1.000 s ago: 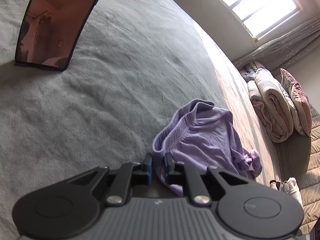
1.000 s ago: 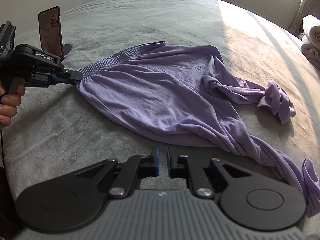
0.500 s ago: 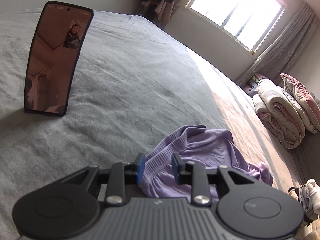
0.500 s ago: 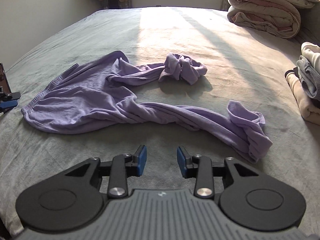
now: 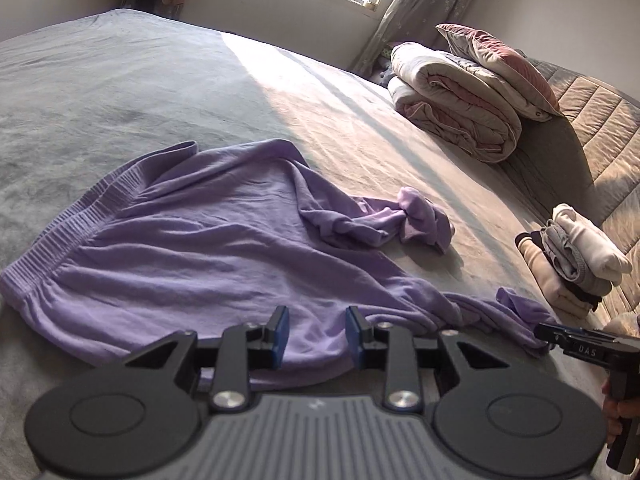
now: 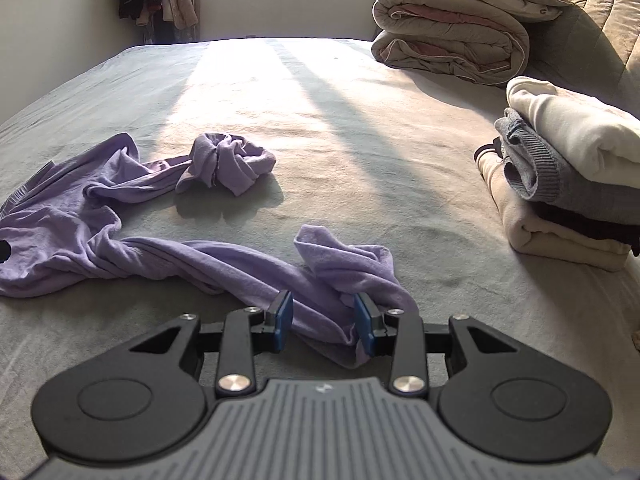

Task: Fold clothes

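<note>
- Right gripper (image 6: 323, 322): jaws apart, straddling the twisted leg cuff of the purple trousers (image 6: 200, 256). Clamp the cuff edge only.
- Left gripper (image 5: 316, 334): jaws apart, empty, seat fabric just ahead.

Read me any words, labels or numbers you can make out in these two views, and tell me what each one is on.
"DAS": white letters on the black body of the right gripper, at the right edge of the left wrist view; more letters may be cut off.
A small pale logo mark on the grey ribbed housing of the left gripper, not readable as text.
Nothing readable on the purple trousers, the folded clothes stack or the rolled quilt.
</note>
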Demonstrator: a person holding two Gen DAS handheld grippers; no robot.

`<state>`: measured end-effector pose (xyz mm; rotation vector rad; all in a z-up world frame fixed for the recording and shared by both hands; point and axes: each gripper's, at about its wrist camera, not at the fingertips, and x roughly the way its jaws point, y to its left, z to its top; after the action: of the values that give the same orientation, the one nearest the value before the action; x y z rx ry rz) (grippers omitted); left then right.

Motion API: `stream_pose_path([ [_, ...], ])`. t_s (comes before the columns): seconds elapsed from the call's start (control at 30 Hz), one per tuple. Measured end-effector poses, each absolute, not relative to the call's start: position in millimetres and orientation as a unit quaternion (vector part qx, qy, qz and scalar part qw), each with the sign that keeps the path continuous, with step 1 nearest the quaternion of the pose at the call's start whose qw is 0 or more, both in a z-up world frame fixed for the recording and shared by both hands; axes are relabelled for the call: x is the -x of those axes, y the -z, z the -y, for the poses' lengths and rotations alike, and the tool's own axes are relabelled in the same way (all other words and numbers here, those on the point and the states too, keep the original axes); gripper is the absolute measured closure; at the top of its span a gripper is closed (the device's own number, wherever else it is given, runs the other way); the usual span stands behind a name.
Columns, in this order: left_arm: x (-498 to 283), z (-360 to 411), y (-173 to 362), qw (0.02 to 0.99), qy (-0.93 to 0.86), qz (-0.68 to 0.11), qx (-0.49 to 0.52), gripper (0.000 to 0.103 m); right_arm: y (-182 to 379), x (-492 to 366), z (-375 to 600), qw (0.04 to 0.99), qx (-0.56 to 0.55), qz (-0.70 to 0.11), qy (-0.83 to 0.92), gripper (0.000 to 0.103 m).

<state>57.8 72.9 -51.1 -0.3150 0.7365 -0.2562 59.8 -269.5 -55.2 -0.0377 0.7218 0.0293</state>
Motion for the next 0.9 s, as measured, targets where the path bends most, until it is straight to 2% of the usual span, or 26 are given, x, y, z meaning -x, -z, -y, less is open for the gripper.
stream_pose_path([
  [0.3,-67.0,-27.6,59.1,0.915,0.153,-0.355,0.118,0.072,69.1,-67.2,308.0,0.934,0.003,-0.354,0.044,0.067],
  [0.37,-68.1,-23.4,62.4,0.914,0.153,-0.358,0.112,0.072,74.2,-68.6,315.3,0.931,-0.001,-0.36,0.056,0.092],
  [0.73,-57.3,-13.9,47.2,0.914,0.184,-0.351,0.084,0.072,53.0,-63.8,353.2,0.93,-0.108,-0.342,0.078,0.093],
  [0.9,-65.7,23.4,47.2,0.911,0.212,-0.352,0.041,0.072,41.4,-59.9,363.0,0.932,-0.143,-0.321,0.087,0.094],
])
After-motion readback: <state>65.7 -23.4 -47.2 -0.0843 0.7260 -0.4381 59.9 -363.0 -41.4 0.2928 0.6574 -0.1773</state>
